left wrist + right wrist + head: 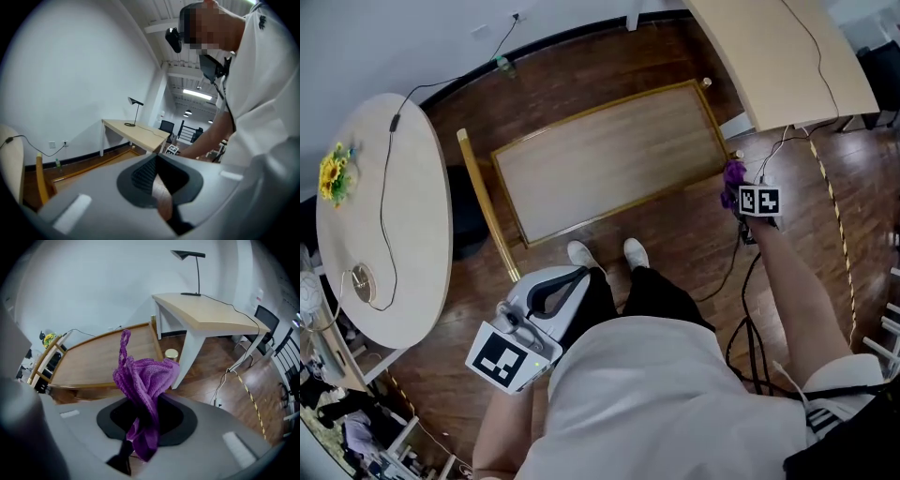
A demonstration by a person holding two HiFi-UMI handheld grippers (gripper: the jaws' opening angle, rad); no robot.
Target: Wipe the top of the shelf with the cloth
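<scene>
Right tongs (143, 416) pinch the purple cloth (145, 378), bunched, just beside the shelf (609, 159) corner, off its top. Left tongs (157, 161) pressed together, empty, well apart from shelf.

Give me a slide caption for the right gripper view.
Right gripper clamps a purple cloth, wooden shelf top beyond, pale desk to its right.

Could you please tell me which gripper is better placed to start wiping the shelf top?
The right. The right gripper is shut on the purple cloth and sits beside the right end of the shelf top. The left gripper holds nothing and hangs back by the person's legs.
</scene>
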